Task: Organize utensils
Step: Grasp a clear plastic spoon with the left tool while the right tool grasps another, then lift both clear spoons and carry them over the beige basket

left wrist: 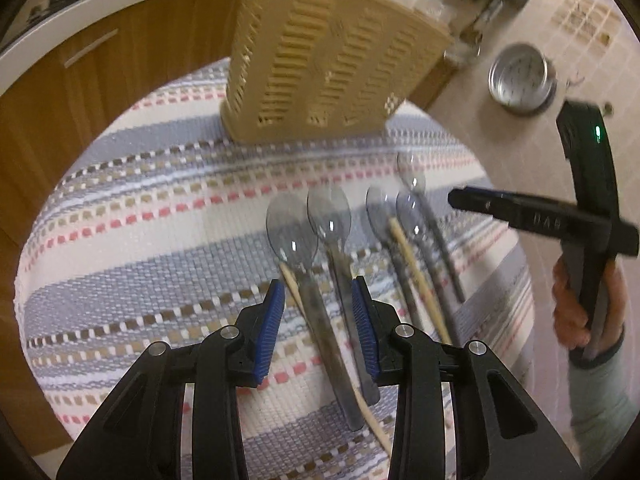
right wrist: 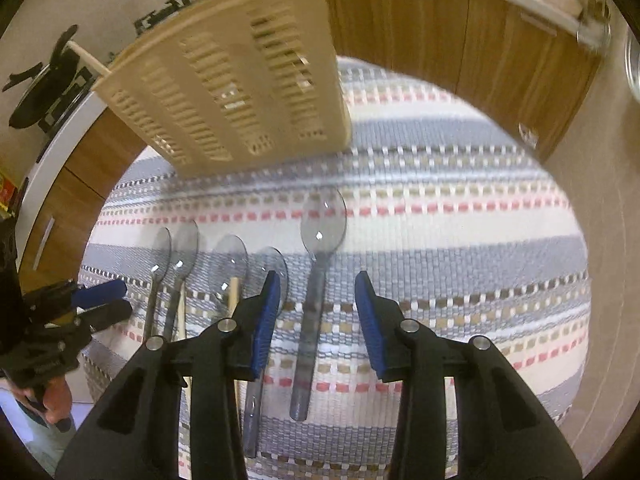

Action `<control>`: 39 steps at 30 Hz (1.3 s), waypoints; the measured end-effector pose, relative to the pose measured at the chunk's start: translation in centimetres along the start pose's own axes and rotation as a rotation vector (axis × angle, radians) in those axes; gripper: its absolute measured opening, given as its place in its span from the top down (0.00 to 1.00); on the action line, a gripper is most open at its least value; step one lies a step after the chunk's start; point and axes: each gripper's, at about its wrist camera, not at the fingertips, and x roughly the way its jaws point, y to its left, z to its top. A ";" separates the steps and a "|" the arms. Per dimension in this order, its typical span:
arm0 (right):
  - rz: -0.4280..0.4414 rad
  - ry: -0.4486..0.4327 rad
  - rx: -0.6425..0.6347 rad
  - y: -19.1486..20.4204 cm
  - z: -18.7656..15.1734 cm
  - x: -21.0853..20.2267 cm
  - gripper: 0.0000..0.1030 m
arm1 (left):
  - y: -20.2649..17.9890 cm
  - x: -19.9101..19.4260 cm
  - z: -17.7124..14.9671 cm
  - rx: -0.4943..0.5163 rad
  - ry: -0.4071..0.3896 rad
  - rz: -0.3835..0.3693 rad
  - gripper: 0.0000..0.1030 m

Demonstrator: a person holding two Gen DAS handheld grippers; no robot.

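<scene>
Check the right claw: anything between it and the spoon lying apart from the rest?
Nothing visible. The right claw is open over the lone spoon, whose handle runs between the blue pads with only striped mat around it.

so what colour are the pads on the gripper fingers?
Blue, ribbed pads on black fingers; clearest in the right wrist view.

We note clear, glossy grey plastic spoons (left wrist: pixel 294 228), matt pale wooden sticks (left wrist: pixel 418 276), a coarse woven striped cloth (left wrist: pixel 140 240), a matt beige slotted plastic caddy (left wrist: pixel 328 68), wood-grain cabinet fronts (left wrist: pixel 120 60) and a brushed metal bowl (left wrist: pixel 520 76).
</scene>
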 end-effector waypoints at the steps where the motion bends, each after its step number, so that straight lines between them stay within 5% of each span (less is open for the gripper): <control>1: 0.000 0.015 0.011 -0.1 0.2 0.3 0.67 | -0.2 0.4 0.0 0.005 0.017 0.006 0.71; 6: 0.000 0.061 0.037 -0.8 1.1 1.7 0.70 | -0.8 2.0 -0.5 0.014 0.083 0.024 0.74; 14: -0.071 0.101 -0.027 1.3 1.9 4.5 0.73 | -2.0 2.1 -0.6 0.049 0.080 0.086 0.78; 18: -0.160 0.100 -0.100 3.1 1.7 4.9 0.83 | -3.5 2.4 -0.5 0.098 0.091 0.152 0.78; 22: -0.174 0.102 -0.122 4.1 1.4 5.0 0.90 | -4.2 2.7 -0.6 0.142 0.088 0.233 0.90; 31: -0.138 0.075 -0.085 2.7 0.0 3.0 0.90 | -0.8 0.6 -0.7 0.005 0.030 0.162 0.90; 39: -0.187 0.113 -0.079 0.3 -0.3 3.3 0.90 | 2.7 -0.3 -0.9 -0.085 0.037 0.209 0.89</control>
